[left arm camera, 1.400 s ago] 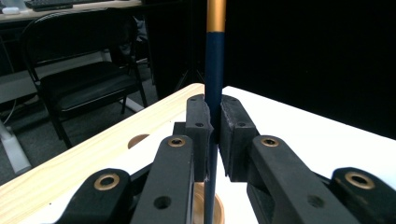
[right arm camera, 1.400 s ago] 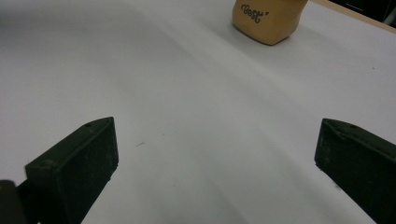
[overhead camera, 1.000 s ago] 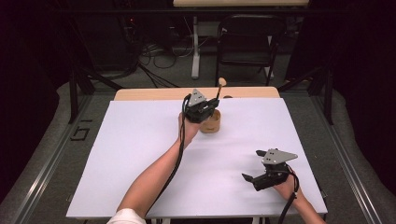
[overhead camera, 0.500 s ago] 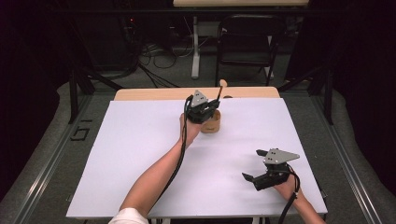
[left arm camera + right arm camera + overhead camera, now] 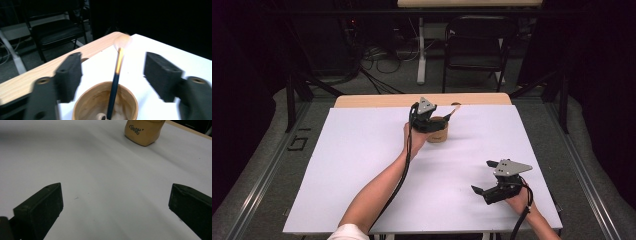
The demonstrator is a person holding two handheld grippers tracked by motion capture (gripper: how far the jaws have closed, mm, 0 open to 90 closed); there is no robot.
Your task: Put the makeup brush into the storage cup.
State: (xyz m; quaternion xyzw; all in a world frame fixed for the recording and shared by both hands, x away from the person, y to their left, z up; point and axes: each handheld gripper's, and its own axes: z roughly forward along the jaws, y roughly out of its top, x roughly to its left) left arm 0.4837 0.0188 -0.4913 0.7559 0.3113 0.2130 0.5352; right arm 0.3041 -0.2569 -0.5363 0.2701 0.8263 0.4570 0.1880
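A tan wooden cup (image 5: 439,134) (image 5: 105,105) (image 5: 143,131) stands near the table's far edge. In it leans a slim stick (image 5: 115,77) (image 5: 453,112) with a dark lower shaft and a pale rounded top. My left gripper (image 5: 435,123) (image 5: 113,62) hovers just over the cup. Its jaws have just been opening and now stand open on either side of the stick, clear of it. My right gripper (image 5: 482,176) (image 5: 116,188) rests open near the front right of the white table (image 5: 362,165), nothing between its fingers.
A bare wooden strip (image 5: 377,101) runs along the table's far edge. Beyond it stand a dark chair (image 5: 474,45) and a white table leg with cables on the floor. Metal rails flank the table on both sides.
The left jaws have opened off the stick, whose top now sits lower and leans right out of the cup. Both hands have stayed where they were.
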